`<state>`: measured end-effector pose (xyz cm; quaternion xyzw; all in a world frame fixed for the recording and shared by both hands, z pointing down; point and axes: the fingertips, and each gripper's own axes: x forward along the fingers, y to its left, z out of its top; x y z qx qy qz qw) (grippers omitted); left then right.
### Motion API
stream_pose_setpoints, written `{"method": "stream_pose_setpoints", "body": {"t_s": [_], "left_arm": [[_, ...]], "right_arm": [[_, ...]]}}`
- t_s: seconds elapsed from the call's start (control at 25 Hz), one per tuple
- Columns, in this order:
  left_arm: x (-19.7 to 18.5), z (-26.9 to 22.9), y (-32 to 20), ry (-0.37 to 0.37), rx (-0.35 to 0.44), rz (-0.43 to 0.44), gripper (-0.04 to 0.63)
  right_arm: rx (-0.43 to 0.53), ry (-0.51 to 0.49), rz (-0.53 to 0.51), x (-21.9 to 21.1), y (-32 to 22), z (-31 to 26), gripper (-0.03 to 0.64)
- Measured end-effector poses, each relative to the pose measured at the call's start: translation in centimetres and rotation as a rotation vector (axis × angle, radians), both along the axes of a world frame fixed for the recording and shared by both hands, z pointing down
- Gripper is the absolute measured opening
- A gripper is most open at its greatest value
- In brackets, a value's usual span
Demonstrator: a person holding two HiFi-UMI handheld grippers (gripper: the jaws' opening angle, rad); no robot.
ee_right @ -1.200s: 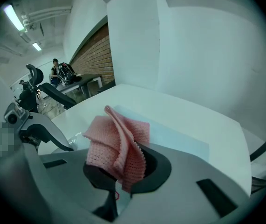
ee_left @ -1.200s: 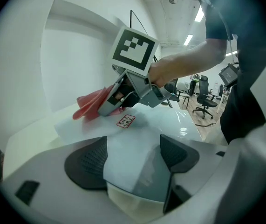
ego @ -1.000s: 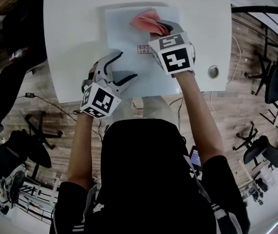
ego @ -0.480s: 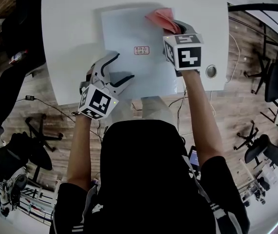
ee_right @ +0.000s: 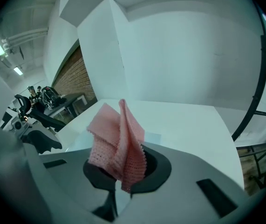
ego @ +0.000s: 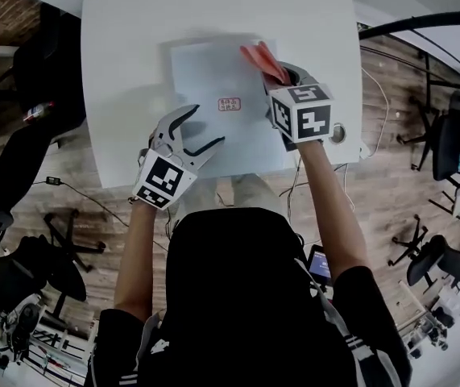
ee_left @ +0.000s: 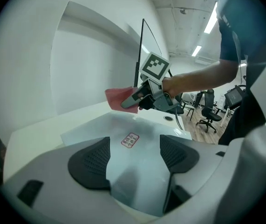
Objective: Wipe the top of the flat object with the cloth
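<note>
A pale flat sheet (ego: 213, 79) with a small red-bordered label (ego: 229, 104) lies on the white table (ego: 125, 47). My right gripper (ego: 282, 72) is shut on a pink cloth (ego: 260, 57) and holds it lifted over the sheet's right edge. In the right gripper view the cloth (ee_right: 116, 143) stands up crumpled between the jaws. My left gripper (ego: 193, 131) is open near the sheet's front left part. The left gripper view shows the sheet (ee_left: 137, 157) and its label (ee_left: 130, 140) between the spread pads, with nothing gripped, and the right gripper (ee_left: 135, 97) carrying the cloth (ee_left: 119, 97) farther back.
A round cable grommet (ego: 338, 132) sits in the table at the right, near the front edge. Office chairs (ego: 447, 143) and black gear (ego: 20, 264) stand on the wooden floor around the table. A black pole (ee_left: 139, 55) rises behind the table.
The right gripper has carried the cloth from the sheet's upper middle to its right edge and lifted it. The left gripper has barely moved.
</note>
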<state>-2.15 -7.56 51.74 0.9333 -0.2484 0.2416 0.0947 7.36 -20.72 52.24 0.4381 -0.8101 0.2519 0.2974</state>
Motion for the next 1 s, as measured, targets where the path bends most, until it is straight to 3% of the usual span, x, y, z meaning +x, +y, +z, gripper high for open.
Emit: {"method": "stream_pose_setpoints", "body": {"t_s": [0.36, 0.72, 1.0], "left_arm": [[1.0, -9.2, -3.5, 0.095, 0.148, -0.054, 0.240], [0.6, -17.4, -6.6, 0.104, 0.314, -0.163, 0.041], [-0.7, -23.6, -7.7, 0.122, 0.450, -0.244, 0.012]], "right_arm": [[0.094, -0.095, -0.008, -1.1, 0.3, -6.8, 0.048], [0.222, -0.175, -0.009, -1.9, 0.6, -14.6, 0.048], [0.316, -0.209, -0.025, -2.9, 1.4, -19.9, 0.048]]}}
